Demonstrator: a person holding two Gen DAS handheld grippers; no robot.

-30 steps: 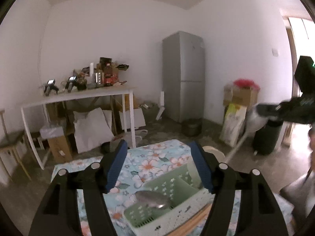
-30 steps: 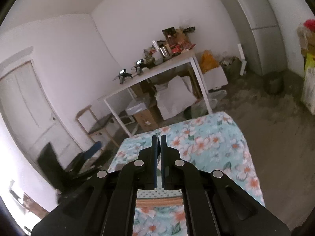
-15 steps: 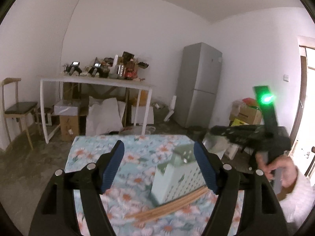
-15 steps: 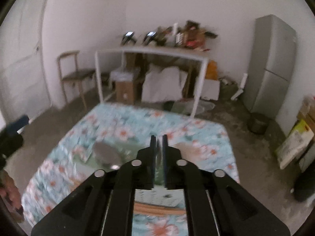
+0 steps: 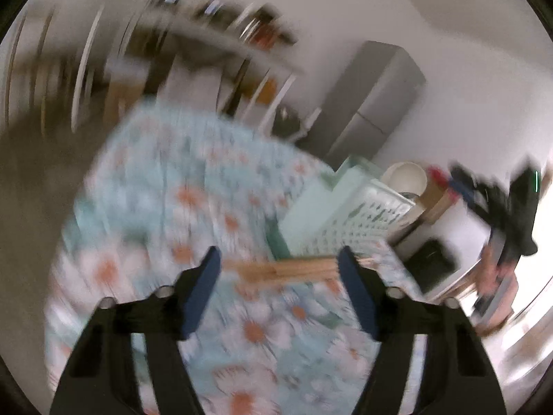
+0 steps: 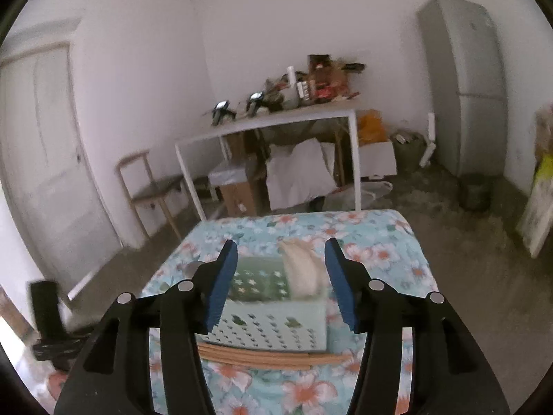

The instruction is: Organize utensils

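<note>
A pale green slotted basket [image 6: 269, 325] stands on the floral tablecloth [image 6: 380, 252]. A white spoon [image 6: 304, 269] lies inside it, and a grey metal spoon [image 6: 191, 269] shows at its left rim. Wooden chopsticks [image 6: 269, 354] lie on the cloth along the basket's near side. My right gripper [image 6: 281, 273] hovers over the basket, its jaws opening with nothing between the pads. The left wrist view is blurred. There my left gripper [image 5: 280, 273] tilts down over the chopsticks [image 5: 290, 269], jaws closing and pads clear of them, with the basket [image 5: 342, 218] beyond.
A white table [image 6: 276, 121] piled with clutter stands past the cloth's far edge, with boxes and bags under it. There is a wooden chair [image 6: 152, 186] at the left and a grey fridge [image 6: 466, 79] at the right. A person's hand [image 5: 497, 276] holds the right gripper [image 5: 497, 200].
My right gripper was shut on the white spoon's thin handle and now stands open, with the spoon in the basket. My left gripper swung down and rolled toward the chopsticks.
</note>
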